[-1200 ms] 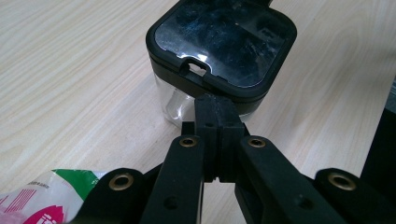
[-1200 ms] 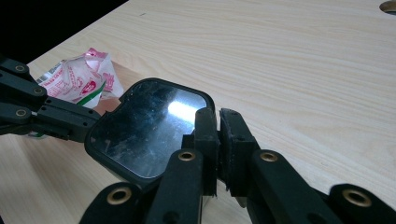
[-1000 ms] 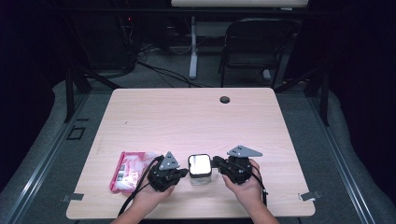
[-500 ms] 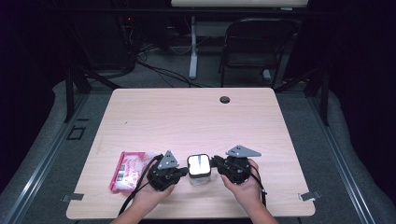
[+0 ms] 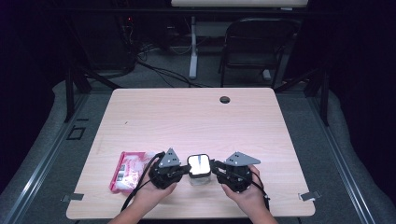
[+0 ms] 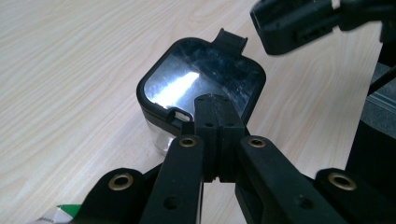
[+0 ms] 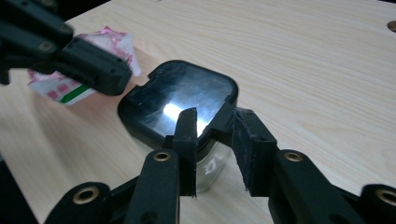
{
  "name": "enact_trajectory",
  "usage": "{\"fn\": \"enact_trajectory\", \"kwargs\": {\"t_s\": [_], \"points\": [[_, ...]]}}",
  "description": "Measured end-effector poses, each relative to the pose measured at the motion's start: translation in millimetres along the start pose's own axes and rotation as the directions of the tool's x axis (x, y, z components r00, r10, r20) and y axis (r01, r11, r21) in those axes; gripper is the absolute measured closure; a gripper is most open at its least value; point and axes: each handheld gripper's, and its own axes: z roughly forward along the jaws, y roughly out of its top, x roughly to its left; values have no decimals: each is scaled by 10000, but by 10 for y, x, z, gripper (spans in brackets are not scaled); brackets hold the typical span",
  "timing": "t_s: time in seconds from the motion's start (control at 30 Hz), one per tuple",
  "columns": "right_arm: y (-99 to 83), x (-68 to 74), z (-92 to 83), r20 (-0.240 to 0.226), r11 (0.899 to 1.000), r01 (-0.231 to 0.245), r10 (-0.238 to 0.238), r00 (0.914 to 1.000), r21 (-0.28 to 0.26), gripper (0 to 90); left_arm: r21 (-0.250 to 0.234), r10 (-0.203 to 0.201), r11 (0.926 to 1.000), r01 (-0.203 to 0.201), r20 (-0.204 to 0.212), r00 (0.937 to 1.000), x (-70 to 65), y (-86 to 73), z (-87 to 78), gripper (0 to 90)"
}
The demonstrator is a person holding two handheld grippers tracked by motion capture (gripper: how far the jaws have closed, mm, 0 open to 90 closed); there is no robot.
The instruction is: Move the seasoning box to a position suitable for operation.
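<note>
Two grippers. Left gripper [image 6: 218, 119] jaws together, tips at the lid's edge. Right gripper [image 7: 215, 140] jaws apart, just been opening, straddling the lid's tab. One clear square jar with black mirrored lid [image 5: 199, 166] between them on the pale wooden table [image 5: 196, 116]. One pink-and-white packet [image 5: 128, 169] at left; the right gripper view shows its green stripe.

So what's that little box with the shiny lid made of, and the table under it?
The box looks like clear plastic or glass: you see through its wall. Its lid has a matte black rim, likely plastic, around a glossy dark panel that mirrors the lamp; I cannot tell if that panel is plastic or glass. The table shows pale wood grain, probably laminate.
</note>
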Motion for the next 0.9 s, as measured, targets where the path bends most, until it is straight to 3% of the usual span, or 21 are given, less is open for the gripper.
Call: {"fn": "enact_trajectory", "kwargs": {"t_s": [0.17,0.27,0.37,0.5,0.63,0.9], "points": [[-18,81,-21,-96,9995,323,-322,9994,40,672,-63,-66,10000,66,-109,9999,19,16,1,900],[-24,75,0,133,9991,388,-391,9991,159,680,34,-229,9997,229,-74,9997,61,15,-2,900],[-17,51,25,430,9995,331,-331,9985,13,715,146,-265,9995,267,-92,9996,79,-1,23,900],[42,-13,92,761,9997,-73,92,9971,-251,773,202,-233,9995,236,-154,9996,66,-19,47,899],[39,-32,173,768,9999,-133,141,9969,-108,802,256,-319,9991,325,-231,9992,74,-49,29,899],[22,-57,166,558,9990,-390,401,9976,-212,823,502,-391,9979,406,-306,9988,84,-95,16,899]]}}
